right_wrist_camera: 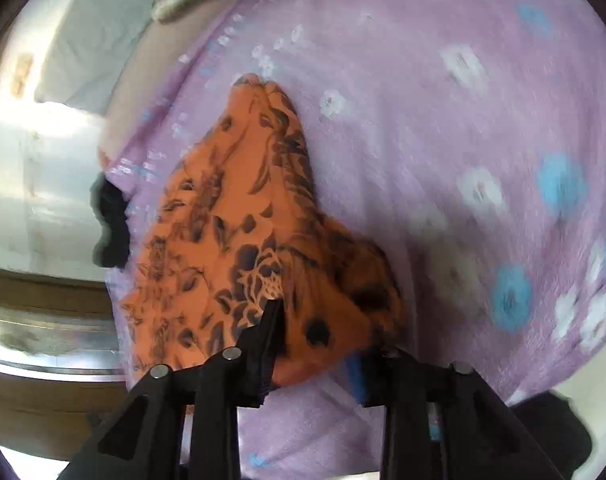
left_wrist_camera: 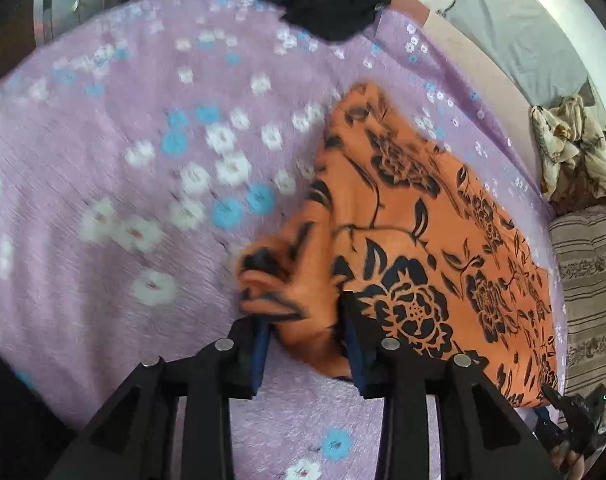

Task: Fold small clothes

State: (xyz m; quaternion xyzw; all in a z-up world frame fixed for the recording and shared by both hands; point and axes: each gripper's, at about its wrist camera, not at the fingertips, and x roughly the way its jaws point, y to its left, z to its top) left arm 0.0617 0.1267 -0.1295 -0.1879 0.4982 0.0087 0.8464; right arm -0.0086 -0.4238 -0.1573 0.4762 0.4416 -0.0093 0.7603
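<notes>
On the lilac flowered bedspread (left_wrist_camera: 115, 184) lies the orange garment with black roses (left_wrist_camera: 435, 240), and I take it as my landmark. At its left corner my left gripper (left_wrist_camera: 307, 340) has its jaws partly apart with a bunched fold of the orange cloth between them; the blue pads (left_wrist_camera: 263, 344) sit against the bunch, though motion blur stops me from saying how firmly they pinch. Well beyond the garment's far end lies a dark piece of clothing (left_wrist_camera: 323, 2), clear of my work. At the garment's right corner my right gripper (right_wrist_camera: 319, 344) is likewise half-open around a gathered lump of fabric (right_wrist_camera: 327, 320), one finger (right_wrist_camera: 269, 332) lying over the cloth. My worry is slippage: with jaws this loose and both hands moving fast, either corner could pull free and the fold would collapse crooked. I could also snag the bedspread beneath the garment, dragging it into the crease. Uneven pull between the two corners would skew the edge.
</notes>
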